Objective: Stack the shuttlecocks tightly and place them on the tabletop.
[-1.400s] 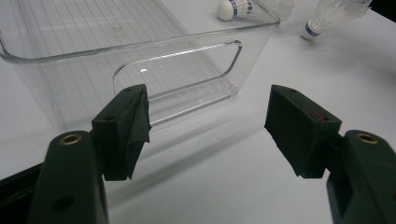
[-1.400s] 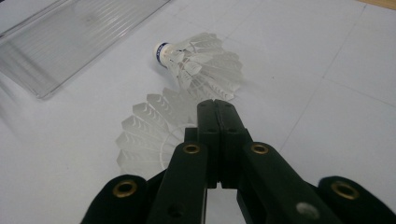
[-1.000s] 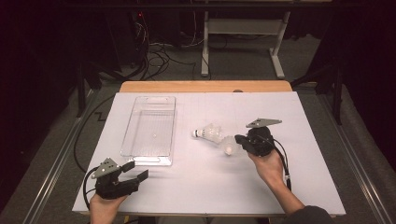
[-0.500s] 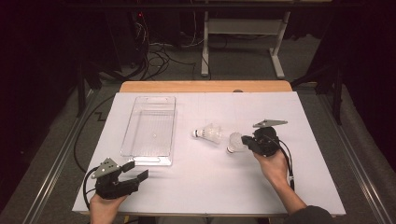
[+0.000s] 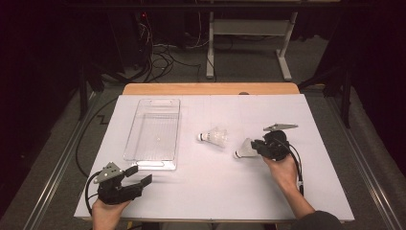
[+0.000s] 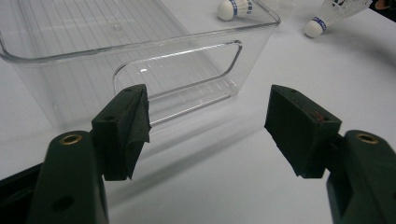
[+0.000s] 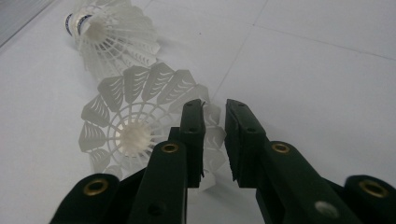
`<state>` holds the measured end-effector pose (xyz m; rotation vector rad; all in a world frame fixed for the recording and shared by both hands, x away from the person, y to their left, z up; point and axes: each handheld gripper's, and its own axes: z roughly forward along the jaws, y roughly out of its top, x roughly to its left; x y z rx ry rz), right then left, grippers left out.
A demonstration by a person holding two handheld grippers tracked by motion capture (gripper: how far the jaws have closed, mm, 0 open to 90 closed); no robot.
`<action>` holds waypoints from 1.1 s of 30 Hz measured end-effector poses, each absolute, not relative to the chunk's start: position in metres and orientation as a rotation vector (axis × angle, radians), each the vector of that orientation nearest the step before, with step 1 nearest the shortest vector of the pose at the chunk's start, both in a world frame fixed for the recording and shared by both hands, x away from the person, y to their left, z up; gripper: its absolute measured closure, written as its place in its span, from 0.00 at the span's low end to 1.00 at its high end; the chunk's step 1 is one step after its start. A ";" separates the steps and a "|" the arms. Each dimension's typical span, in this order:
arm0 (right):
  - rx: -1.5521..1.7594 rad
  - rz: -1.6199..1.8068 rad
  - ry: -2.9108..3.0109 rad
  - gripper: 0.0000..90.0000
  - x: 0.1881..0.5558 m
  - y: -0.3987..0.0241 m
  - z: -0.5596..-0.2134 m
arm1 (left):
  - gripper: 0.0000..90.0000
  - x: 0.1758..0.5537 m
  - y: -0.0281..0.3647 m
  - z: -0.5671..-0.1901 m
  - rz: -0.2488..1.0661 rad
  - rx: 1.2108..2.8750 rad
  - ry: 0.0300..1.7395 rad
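**Hidden and cut-off parts**

In the right gripper view, the near shuttlecock (image 7: 135,135) has its skirt edge partly behind the jaws, so a grip on it is not clear. The far shuttlecock (image 7: 109,35) and the clear box (image 6: 140,56) are cut by the top edge. In the high view the person's forearms leave at the bottom edge.

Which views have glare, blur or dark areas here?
High view: white table brightly lit, surrounding floor nearly black. Left gripper view: glare streaks on the clear bin; left hand-held gripper soft up close, casting a soft shadow below. Right gripper view: near shuttlecock sharp and partly washed out; right hand-held gripper blurred at the bottom edge.
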<state>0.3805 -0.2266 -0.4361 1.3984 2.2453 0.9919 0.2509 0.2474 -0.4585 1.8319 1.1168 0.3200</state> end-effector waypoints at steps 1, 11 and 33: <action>1.407 0.990 2.243 0.86 0.381 -0.228 -0.437 | 0.35 0.251 0.247 -0.458 0.320 1.832 1.117; 1.456 0.982 2.225 0.82 0.383 -0.240 -0.444 | 0.35 0.251 0.247 -0.459 0.323 1.832 1.115; 1.476 1.038 2.160 0.73 0.363 -0.261 -0.435 | 0.35 0.251 0.246 -0.458 0.324 1.831 1.114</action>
